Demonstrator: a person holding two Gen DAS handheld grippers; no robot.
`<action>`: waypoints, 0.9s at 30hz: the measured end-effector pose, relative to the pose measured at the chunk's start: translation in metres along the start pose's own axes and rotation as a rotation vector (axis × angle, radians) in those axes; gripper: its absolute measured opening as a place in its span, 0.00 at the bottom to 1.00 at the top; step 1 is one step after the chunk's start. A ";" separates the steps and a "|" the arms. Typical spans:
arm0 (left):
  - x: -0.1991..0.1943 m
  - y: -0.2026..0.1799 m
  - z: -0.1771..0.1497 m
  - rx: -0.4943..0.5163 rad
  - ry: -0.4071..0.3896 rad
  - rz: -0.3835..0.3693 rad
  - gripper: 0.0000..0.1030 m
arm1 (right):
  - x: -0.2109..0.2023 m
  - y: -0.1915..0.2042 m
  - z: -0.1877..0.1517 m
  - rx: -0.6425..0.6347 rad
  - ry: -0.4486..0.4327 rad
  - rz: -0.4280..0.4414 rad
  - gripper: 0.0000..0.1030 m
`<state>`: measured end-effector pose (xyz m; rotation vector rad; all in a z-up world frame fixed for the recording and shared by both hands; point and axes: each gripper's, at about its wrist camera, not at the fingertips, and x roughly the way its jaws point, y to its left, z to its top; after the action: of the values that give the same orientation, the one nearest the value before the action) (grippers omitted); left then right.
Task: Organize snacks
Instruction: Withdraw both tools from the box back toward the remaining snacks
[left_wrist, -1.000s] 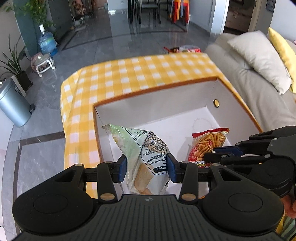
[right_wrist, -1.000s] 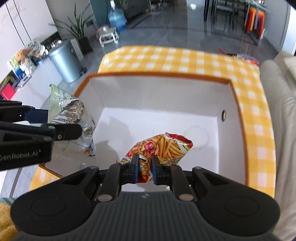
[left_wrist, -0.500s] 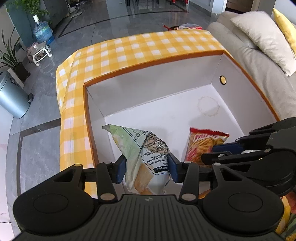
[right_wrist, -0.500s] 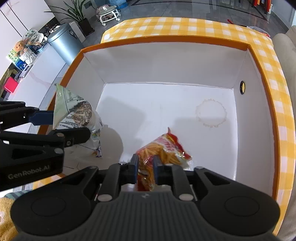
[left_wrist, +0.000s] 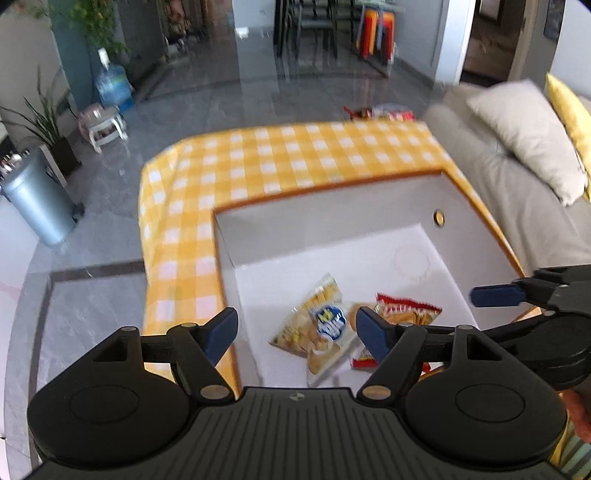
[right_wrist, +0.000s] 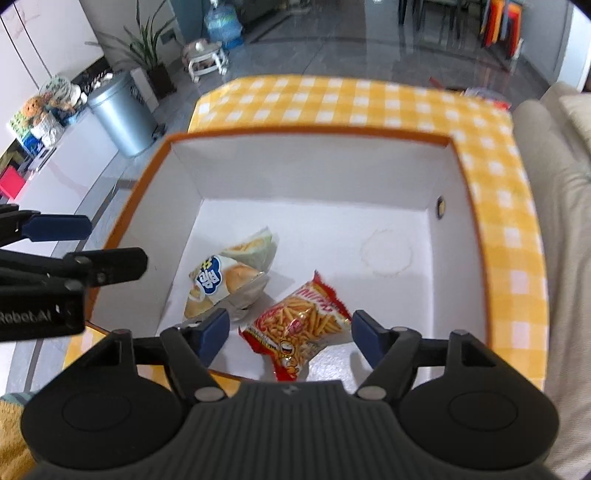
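A white box with an orange rim (left_wrist: 325, 190) (right_wrist: 310, 137) sits on a yellow checked cloth. On its floor lie a pale green snack bag (left_wrist: 317, 325) (right_wrist: 225, 277) and a red bag of fried sticks (left_wrist: 406, 308) (right_wrist: 299, 321), side by side at the near end. My left gripper (left_wrist: 297, 330) is open and empty above the near left of the box. My right gripper (right_wrist: 290, 334) is open and empty above the red bag; its fingers (left_wrist: 495, 295) also show at the right of the left wrist view.
A grey sofa with cushions (left_wrist: 524, 133) stands right of the table. A metal bin (left_wrist: 40, 203) (right_wrist: 122, 110), a plant, a stool and a water bottle (left_wrist: 112, 86) stand on the floor to the left. More snack packs (left_wrist: 380, 112) lie beyond the table's far edge.
Both grippers have opened and let go of their bags, which now lie on the box floor. Both grippers have lifted and drawn back from the box.
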<state>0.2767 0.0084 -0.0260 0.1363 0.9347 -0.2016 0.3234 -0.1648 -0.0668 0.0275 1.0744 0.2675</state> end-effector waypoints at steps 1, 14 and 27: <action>-0.006 0.000 -0.002 0.006 -0.027 0.014 0.83 | -0.008 0.001 -0.001 0.000 -0.026 -0.010 0.71; -0.071 -0.010 -0.038 0.064 -0.246 0.080 0.84 | -0.096 0.018 -0.057 0.007 -0.349 -0.026 0.83; -0.098 -0.022 -0.097 0.070 -0.207 0.023 0.83 | -0.125 0.030 -0.141 0.075 -0.386 -0.007 0.87</action>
<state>0.1386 0.0182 -0.0042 0.1873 0.7201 -0.2227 0.1386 -0.1796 -0.0216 0.1375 0.7003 0.2053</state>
